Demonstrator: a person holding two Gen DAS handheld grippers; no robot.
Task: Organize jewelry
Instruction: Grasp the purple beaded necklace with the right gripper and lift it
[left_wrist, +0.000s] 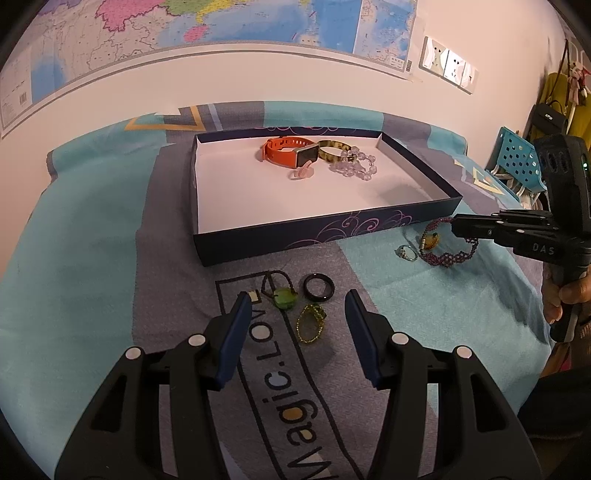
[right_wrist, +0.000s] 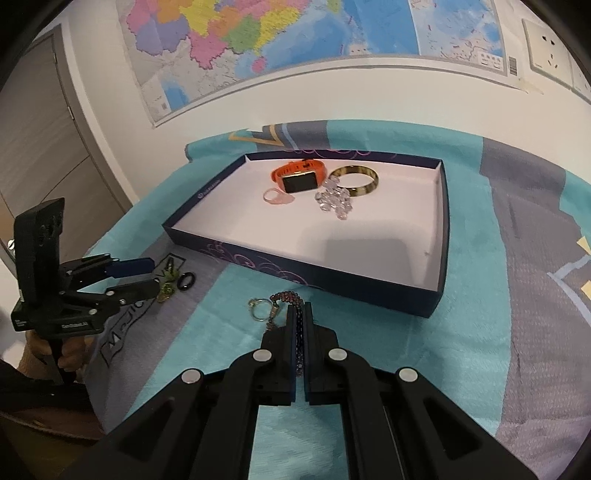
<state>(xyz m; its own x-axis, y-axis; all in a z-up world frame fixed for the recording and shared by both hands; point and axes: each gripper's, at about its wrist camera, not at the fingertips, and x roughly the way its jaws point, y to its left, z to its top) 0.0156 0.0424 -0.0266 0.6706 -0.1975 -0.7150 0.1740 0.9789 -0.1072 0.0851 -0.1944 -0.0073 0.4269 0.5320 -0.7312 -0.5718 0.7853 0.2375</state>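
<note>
Fuzzy cloth blanket (right_wrist: 480, 295); glossy black ring (left_wrist: 319, 288).

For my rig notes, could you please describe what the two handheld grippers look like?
Both are black plastic with silver round pivot pins. The left gripper has dark blue pads on its two fingers. The right gripper has the same blue lining; the left view shows white lettering and a small green light on its body.

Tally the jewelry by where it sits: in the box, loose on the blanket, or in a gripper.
In the box: 4 (orange watch, tortoiseshell bangle, clear bead bracelet, pink ring)
Loose on the blanket: 4 (black ring, green pendant, green beaded ring, small ring)
In the right gripper: 1 (purple beaded bracelet)
Total: 9
</note>
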